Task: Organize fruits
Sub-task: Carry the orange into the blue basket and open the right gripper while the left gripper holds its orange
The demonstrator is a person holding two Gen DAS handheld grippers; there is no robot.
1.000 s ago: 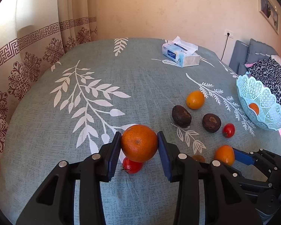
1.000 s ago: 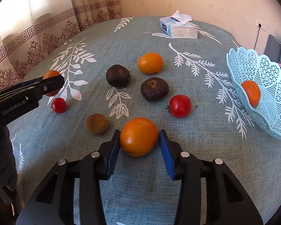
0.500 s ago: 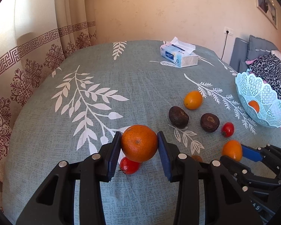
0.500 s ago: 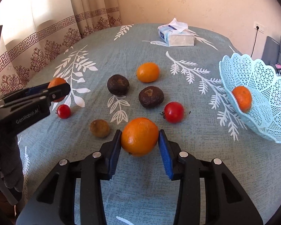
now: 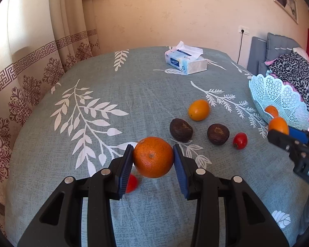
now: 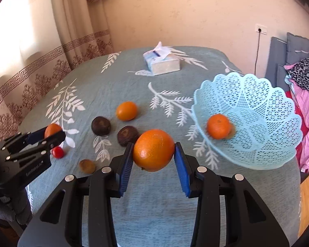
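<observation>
Both grippers were loaded: left gripper (image 5: 152, 157) clamped on a dimpled orange (image 5: 153, 156), right gripper (image 6: 153, 151) clamped on a smoother orange (image 6: 153, 150), blue pads on opposite sides at the widest part in each case, both fruits clear of the teal leaf-print tablecloth (image 5: 92, 78). The right one sat just near-left of the light blue lattice basket (image 6: 278, 103), which was at the right edge of the table and already had one small orange (image 6: 219, 126) in it. Loose on the cloth: a yellow-orange citrus (image 5: 199, 110) farthest out, two dark brown wrinkled fruits (image 5: 181, 130) and (image 5: 218, 134) in the middle, a red tomato (image 5: 240, 140) right of them, another red tomato (image 5: 131, 183) near-left, half hidden by the left pad, and a small brown fruit (image 6: 87, 166) nearest; I couldn't tell what kind. Tissue box (image 5: 185, 60) at the far side, irrelevant. Handling guess: the oranges looked firm and moderately heavy, peel textured enough that an equator grip shouldn't slip. Round shape means an off-centre pinch could squirt them out, so stay on the diameter. The dark fruits looked shrivelled and possibly soft, so I'd squeeze them lightly. The tomatoes looked smooth, thin-skinned and bruisable: minimal force, grip across the middle. The basket looked like light plastic and would likely slide if bumped, so I'd release low inside it rather than drop onto the orange there.
</observation>
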